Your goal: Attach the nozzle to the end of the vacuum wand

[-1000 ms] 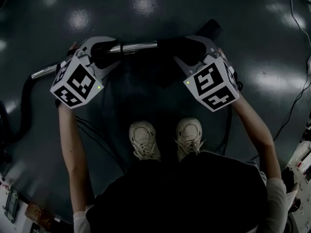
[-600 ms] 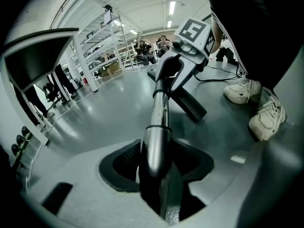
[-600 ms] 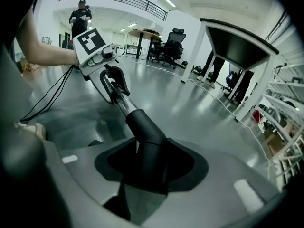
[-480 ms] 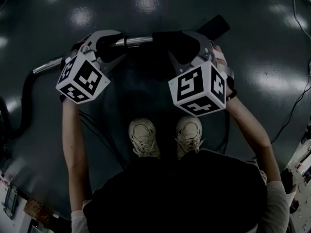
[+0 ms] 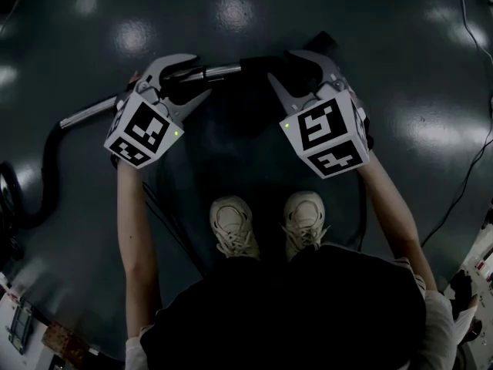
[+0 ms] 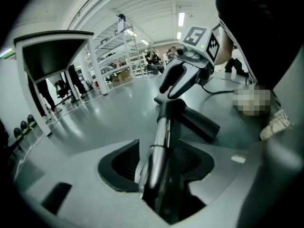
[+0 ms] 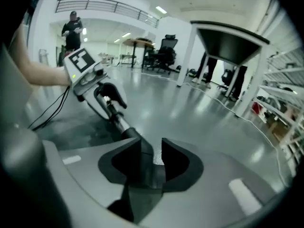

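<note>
The left gripper (image 5: 196,75) (image 6: 156,160) is clamped on the metal vacuum wand (image 5: 219,71) (image 6: 161,137), which runs lengthwise between its pads. Its jaws have just been opening a little around the tube. The right gripper (image 5: 281,65) (image 7: 152,151) pinches the black nozzle (image 5: 258,64) (image 6: 199,122) in a narrow gap, and its jaws have just been closing on it.

The two grippers face each other in front of the person. Wand and nozzle form one line between them, the nozzle's dark collar meeting the shiny end of the wand midway. The nozzle's far end sticks out beyond the right gripper. Whether the joint is fully seated cannot be made out.

From the wand's other end a black hose (image 5: 50,153) curves away to the person's left. Below is a dark, glossy floor (image 5: 231,6) with reflected ceiling lights, and the person's pale shoes (image 5: 235,226) stand on it. A thin cable (image 5: 470,160) lies at the right.

The room is a large, bright hall with metal shelving racks (image 6: 118,56), office chairs (image 7: 164,49) and a railed upper gallery (image 7: 109,6).
</note>
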The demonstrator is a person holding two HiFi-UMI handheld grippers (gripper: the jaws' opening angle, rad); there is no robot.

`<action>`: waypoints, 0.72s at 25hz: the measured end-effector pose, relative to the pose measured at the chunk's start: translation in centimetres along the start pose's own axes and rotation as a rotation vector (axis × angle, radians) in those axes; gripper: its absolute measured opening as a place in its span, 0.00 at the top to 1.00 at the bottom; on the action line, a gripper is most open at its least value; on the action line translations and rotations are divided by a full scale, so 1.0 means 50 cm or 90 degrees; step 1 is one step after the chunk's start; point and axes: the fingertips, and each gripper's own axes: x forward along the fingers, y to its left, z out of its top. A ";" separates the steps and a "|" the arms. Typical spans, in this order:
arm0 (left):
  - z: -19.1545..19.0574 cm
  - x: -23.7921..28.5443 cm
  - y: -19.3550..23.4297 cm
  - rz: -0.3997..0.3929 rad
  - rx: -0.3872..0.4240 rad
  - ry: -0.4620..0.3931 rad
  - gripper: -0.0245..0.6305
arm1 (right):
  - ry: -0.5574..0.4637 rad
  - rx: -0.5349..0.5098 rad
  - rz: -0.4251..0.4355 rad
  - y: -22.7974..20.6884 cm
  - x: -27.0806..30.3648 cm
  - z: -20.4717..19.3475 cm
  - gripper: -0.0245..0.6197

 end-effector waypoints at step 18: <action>0.176 -0.044 0.003 0.178 -0.194 -0.287 0.92 | -0.004 0.135 0.027 -0.014 -0.045 -0.068 0.58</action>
